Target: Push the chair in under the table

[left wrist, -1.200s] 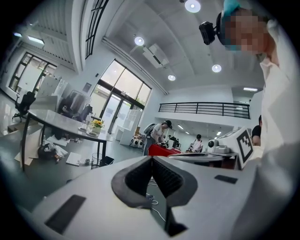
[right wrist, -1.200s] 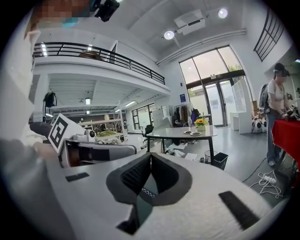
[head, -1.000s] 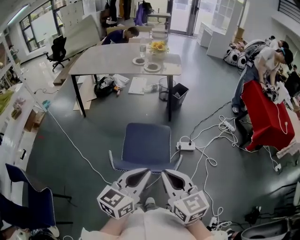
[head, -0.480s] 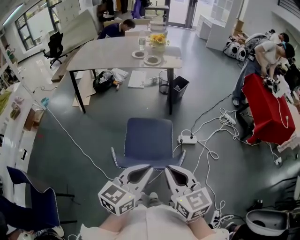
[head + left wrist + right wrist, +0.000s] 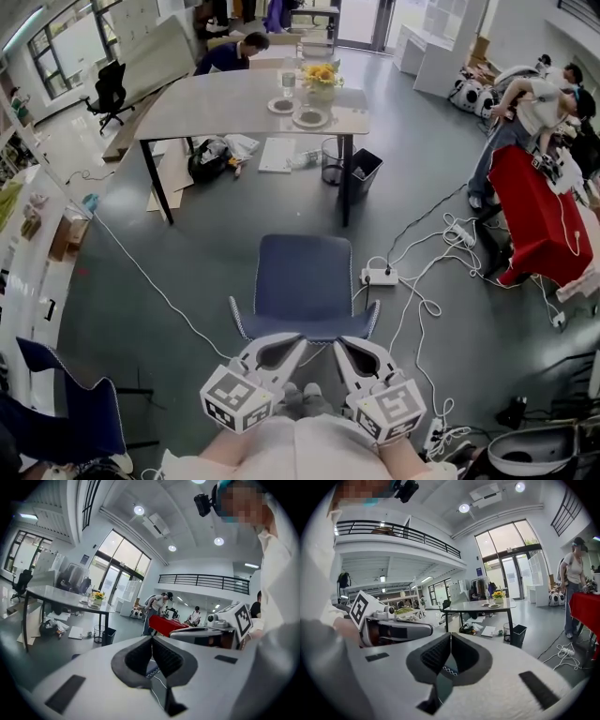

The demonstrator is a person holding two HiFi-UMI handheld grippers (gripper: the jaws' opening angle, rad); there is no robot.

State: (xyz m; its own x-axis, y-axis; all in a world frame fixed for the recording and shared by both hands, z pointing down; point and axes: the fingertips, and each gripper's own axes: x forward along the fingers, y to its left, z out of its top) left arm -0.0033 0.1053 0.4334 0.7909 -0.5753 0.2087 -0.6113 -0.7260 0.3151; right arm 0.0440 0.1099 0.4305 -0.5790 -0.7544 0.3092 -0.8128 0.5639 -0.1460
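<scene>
Left gripper (image 5: 292, 343) & right gripper (image 5: 341, 345) are both clenched, empty, just behind the chair (image 5: 305, 274), which stands well apart from the table (image 5: 216, 108); an uneven push could swing it onto the power strip (image 5: 380, 277) or a table leg (image 5: 346, 183).

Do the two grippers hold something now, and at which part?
Nothing is held. The left gripper and the right gripper have their jaws shut and empty, close to the chair.
</scene>
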